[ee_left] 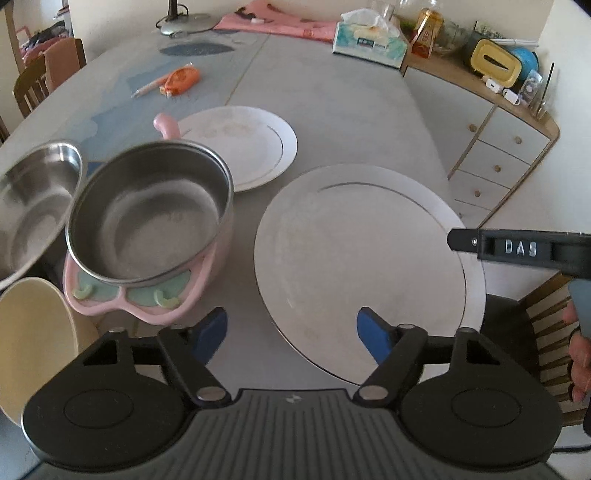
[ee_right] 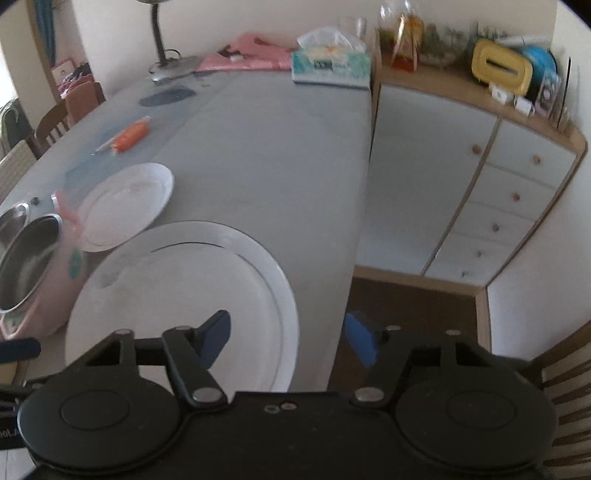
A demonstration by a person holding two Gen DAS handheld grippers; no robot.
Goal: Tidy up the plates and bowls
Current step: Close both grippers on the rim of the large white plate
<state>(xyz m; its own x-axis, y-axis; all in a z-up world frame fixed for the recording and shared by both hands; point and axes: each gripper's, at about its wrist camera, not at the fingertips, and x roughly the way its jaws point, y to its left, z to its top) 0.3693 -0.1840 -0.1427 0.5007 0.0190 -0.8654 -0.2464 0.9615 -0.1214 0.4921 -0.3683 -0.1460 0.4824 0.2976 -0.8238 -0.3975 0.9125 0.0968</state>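
A large white plate point(ee_left: 362, 258) lies at the table's near right edge; it also shows in the right wrist view point(ee_right: 184, 295). A smaller white plate point(ee_left: 243, 147) lies behind it, and shows in the right wrist view too point(ee_right: 129, 203). A steel bowl point(ee_left: 147, 218) sits in a pink bowl point(ee_left: 155, 302). Another steel bowl point(ee_left: 29, 199) and a cream bowl point(ee_left: 33, 339) are at the left. My left gripper point(ee_left: 291, 332) is open and empty before the large plate. My right gripper point(ee_right: 288, 336) is open and empty over that plate's right rim.
A grey table point(ee_left: 332, 110) holds an orange pouch point(ee_left: 181, 79), a tissue box point(ee_left: 369, 40), a lamp base point(ee_left: 184, 22) and pink cloth point(ee_left: 280, 22). A white drawer cabinet point(ee_right: 480, 184) stands to the right. Wooden chairs stand at left point(ee_left: 33, 85) and right point(ee_left: 554, 332).
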